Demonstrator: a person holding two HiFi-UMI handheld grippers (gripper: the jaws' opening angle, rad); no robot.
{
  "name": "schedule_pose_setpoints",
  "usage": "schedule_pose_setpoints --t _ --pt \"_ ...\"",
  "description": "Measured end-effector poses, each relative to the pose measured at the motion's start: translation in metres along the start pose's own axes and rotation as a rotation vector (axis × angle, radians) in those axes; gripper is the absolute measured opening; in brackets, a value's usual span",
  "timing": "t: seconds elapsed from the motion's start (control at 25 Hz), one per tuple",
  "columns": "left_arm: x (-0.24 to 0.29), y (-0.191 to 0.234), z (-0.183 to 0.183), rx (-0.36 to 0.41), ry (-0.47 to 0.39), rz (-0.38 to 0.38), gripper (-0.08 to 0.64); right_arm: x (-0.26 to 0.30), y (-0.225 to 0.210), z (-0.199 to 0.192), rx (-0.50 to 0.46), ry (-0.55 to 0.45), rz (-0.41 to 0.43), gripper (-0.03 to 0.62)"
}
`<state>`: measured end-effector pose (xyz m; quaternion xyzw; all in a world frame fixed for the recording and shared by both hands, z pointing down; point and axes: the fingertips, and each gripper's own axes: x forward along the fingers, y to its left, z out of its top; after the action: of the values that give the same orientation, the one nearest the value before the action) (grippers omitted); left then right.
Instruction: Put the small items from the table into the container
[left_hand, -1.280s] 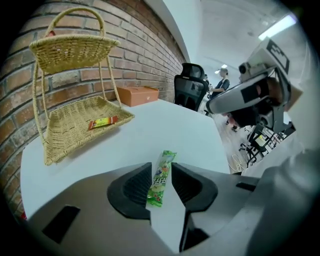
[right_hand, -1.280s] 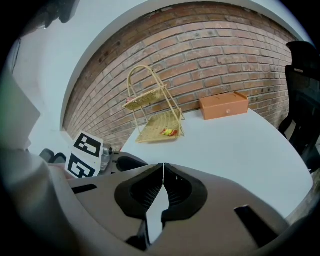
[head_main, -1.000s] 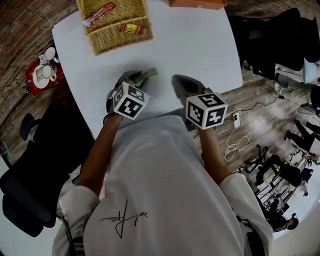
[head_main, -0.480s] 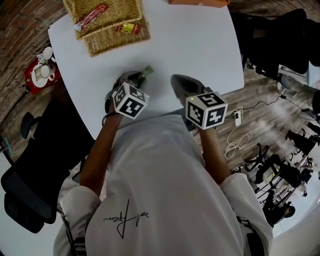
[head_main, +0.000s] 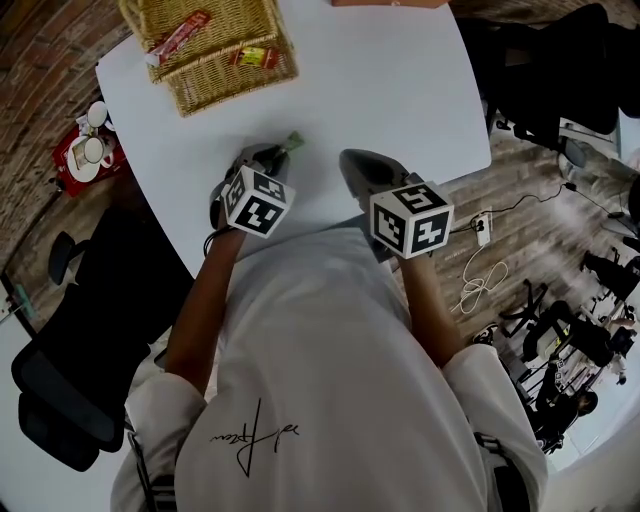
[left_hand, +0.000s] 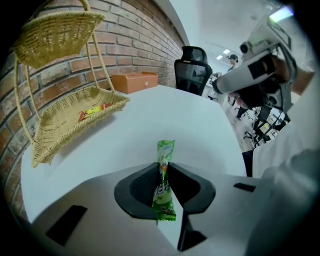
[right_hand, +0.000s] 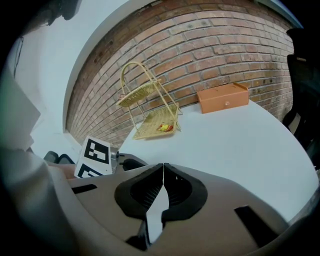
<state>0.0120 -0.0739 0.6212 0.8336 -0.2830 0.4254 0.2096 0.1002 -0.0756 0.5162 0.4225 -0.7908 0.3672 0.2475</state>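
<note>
Green sachet (left_hand: 165, 150) on the table (head_main: 400, 90), caught between the jaws of the left gripper (left_hand: 162, 167), which are closing on it. Right gripper (right_hand: 163, 170) alongside, pinched shut, empty. White table runs to the basket (head_main: 235, 82) holding two wrappers (head_main: 180, 35); orange box (right_hand: 222, 97) behind.

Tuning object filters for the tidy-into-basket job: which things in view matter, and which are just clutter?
Job:
- green packet, between the closing jaws of the left tool
- wicker basket
- snack packet already in it
- table

Lying about:
- orange box
- black chair
- red tray with cups
- floor cable
- right tool, shut and empty
</note>
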Motion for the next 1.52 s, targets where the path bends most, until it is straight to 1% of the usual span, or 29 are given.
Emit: schedule_pose_setpoints --t 0.12,0.16,0.24,0.28,0.4,0.52,0.92,1.12,1.52 --pt "-0.006 -0.001 -0.002 0.086 0.005 0.036 0.071 -0.004 0.006 -0.002 -0.004 -0.013 -0.006 0.023" --pt "-0.008 -0.003 -0.002 0.090 0.000 0.032 0.071 -0.005 0.008 -0.003 -0.003 -0.016 -0.010 0.023" --pt "-0.014 -0.005 -0.002 0.073 -0.015 0.020 0.071 -0.007 0.014 -0.004 -0.005 -0.025 -0.012 0.023" --pt "-0.018 -0.005 -0.002 0.076 -0.022 0.025 0.070 -0.007 0.018 -0.004 -0.013 -0.030 -0.010 0.023" --pt "-0.034 -0.005 0.004 0.099 -0.057 0.044 0.069 -0.008 0.035 -0.003 -0.069 -0.040 0.000 0.023" --pt "-0.046 -0.008 0.008 0.061 -0.103 0.028 0.069 -0.008 0.050 -0.004 -0.098 -0.049 0.003 0.023" --pt "-0.085 0.001 0.001 -0.015 -0.190 0.034 0.066 0.000 0.089 -0.004 -0.113 -0.089 0.039 0.023" --pt "-0.100 0.008 -0.006 -0.008 -0.206 0.072 0.066 0.005 0.104 0.000 -0.136 -0.105 0.061 0.023" --pt "-0.127 0.015 -0.008 -0.064 -0.259 0.096 0.066 0.009 0.120 0.002 -0.164 -0.128 0.097 0.023"
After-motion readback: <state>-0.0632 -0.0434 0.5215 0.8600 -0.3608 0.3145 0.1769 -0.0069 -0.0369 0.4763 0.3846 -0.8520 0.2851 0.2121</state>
